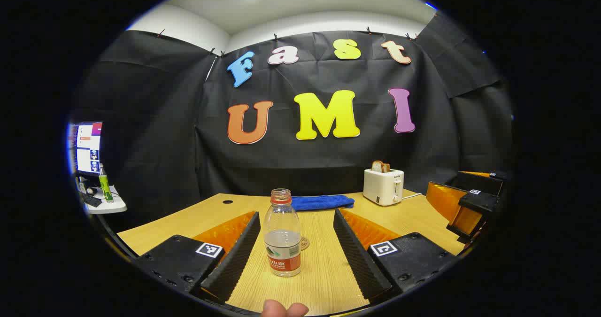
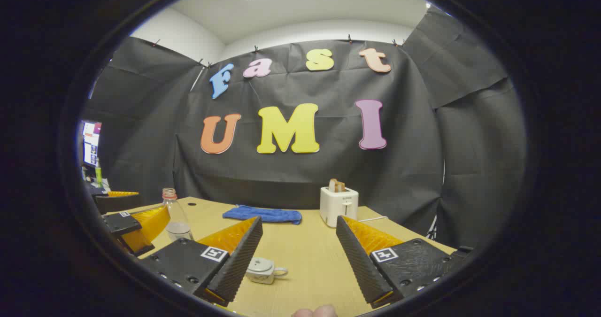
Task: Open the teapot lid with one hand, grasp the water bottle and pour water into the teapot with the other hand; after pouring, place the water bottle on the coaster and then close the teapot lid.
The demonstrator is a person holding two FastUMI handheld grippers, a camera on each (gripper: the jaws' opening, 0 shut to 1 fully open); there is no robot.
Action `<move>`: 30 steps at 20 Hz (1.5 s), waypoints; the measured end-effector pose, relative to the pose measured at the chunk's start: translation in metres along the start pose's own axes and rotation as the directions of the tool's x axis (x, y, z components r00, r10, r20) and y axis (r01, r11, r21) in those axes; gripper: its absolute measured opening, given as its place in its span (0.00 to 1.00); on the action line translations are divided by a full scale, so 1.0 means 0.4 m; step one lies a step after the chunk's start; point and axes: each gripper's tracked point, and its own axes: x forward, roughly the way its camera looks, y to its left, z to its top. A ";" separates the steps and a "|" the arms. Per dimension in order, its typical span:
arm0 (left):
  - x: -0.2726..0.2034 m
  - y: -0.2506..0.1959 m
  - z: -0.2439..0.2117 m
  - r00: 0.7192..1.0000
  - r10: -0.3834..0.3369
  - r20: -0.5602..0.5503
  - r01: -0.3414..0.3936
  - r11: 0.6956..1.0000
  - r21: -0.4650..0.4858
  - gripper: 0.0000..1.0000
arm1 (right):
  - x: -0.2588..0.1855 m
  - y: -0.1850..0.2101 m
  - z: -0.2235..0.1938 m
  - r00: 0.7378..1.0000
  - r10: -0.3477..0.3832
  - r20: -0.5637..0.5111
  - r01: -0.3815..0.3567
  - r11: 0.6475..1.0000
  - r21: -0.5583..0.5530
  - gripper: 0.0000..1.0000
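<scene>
A clear water bottle point(image 1: 282, 235), capless, with a red label and a little water in it, stands upright on the wooden table point(image 1: 324, 279). It is between the fingers of my left gripper point(image 1: 298, 246), which is open and not touching it. A round coaster point(image 1: 304, 243) lies just behind the bottle. In the right gripper view the bottle point(image 2: 175, 216) stands far left. A small white teapot point(image 2: 261, 269) with its lid on sits on the table beside the left finger of my right gripper point(image 2: 298, 251), which is open and holds nothing. The left gripper point(image 2: 134, 225) shows at the left there.
A white toaster point(image 1: 383, 186) with bread in it stands at the back right, and a blue cloth point(image 1: 320, 202) lies at the back middle. A side shelf with a monitor point(image 1: 87, 148) and a green bottle point(image 1: 104, 184) is off the table's left.
</scene>
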 end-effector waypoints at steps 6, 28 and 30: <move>0.004 0.009 -0.009 1.000 0.009 -0.007 -0.009 1.000 -0.002 0.98 | 0.003 0.006 -0.002 1.000 0.005 -0.002 -0.005 1.000 0.003 0.97; 0.008 0.034 -0.006 0.999 0.035 -0.004 -0.035 0.999 -0.004 0.98 | 0.017 0.038 -0.061 0.998 0.032 -0.050 -0.032 0.999 -0.002 0.97; 0.007 0.041 -0.002 0.999 0.039 -0.002 -0.039 0.999 -0.003 0.98 | 0.021 0.047 -0.078 0.997 0.036 -0.062 -0.036 0.999 0.002 0.97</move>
